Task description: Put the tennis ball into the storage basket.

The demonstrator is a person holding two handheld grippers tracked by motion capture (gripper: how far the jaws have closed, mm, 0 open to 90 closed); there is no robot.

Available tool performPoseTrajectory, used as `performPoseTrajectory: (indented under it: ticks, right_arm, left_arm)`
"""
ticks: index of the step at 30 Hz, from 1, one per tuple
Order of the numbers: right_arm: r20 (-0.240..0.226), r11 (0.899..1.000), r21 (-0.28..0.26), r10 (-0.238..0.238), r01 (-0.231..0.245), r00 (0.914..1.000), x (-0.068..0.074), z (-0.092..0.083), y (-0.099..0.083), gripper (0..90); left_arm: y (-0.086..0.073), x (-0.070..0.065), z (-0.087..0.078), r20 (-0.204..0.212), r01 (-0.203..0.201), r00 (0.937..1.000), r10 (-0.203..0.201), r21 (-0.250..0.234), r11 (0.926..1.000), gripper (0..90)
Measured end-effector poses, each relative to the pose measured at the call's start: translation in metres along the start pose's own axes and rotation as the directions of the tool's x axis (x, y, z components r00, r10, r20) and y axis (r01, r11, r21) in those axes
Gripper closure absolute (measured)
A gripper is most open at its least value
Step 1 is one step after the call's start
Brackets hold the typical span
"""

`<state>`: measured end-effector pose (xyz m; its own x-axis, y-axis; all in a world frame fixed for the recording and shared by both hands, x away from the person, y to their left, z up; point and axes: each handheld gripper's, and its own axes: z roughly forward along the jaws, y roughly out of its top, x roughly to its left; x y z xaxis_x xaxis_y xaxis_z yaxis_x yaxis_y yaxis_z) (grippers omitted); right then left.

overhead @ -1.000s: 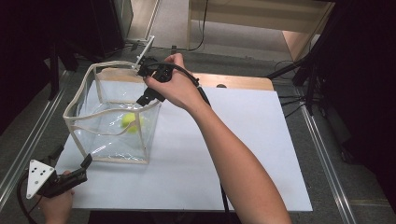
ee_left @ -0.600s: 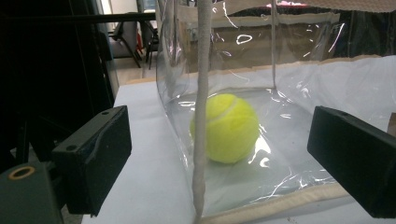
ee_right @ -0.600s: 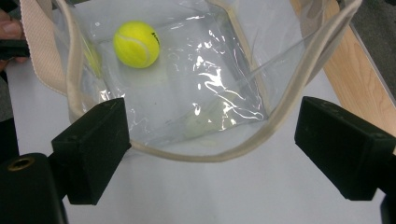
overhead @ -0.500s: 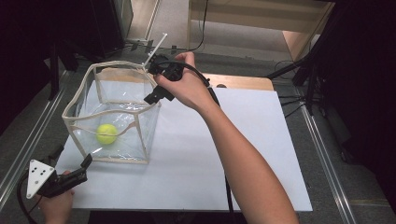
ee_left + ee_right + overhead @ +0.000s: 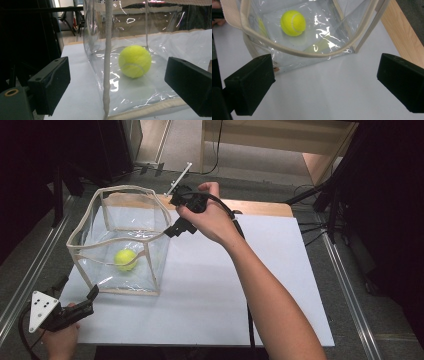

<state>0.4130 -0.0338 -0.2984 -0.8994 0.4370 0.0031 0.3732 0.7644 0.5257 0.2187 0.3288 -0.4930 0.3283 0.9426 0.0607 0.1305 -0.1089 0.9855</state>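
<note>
Now the yellow tennis ball [image 5: 125, 259] rests on the floor of the clear plastic bag with cream piping [image 5: 150, 236] on the white table [image 5: 210, 290]. My right gripper [image 5: 176, 226], jaws just opened wide and empty, hangs beside the rim. My left gripper [image 5: 82, 301] waits open at the bag's near corner, ready to steady it.

You are working in what is looking like a lab or recording studio, not a home. You are sitting at a wooden table [image 5: 260, 208] that is wearing a plain white sheet [image 5: 280, 270], and metal rails [image 5: 30, 270] are running along both its sides. Black stands [image 5: 330, 195] and cables [image 5: 305, 187] are crowding the grey carpet [image 5: 190, 150] beyond it, dark panels are closing in at left and right, and a bare plywood frame [image 5: 280, 135] is standing at the back. In the left gripper view, chairs [image 5: 72, 23] are waiting in a lit room farther off.
</note>
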Motion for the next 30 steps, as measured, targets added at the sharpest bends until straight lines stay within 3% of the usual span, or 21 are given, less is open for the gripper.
performPoseTrajectory:
  ticks: [15,30]
  right_arm:
    - [0.012,1.0,-0.007,0.025,-0.025,0.9996,0.01,0.014,-0.038,0.0]
    - [0.04,0.995,-0.072,0.066,-0.063,0.997,0.016,0.028,-0.082,0.0]
  left_arm:
    - [0.0,0.0,0.0,0.002,-0.007,1.0,0.007,0.004,1.0,6.8]
    - [0.0,0.001,0.0,0.003,-0.001,1.0,0.001,-0.004,1.0,6.8]
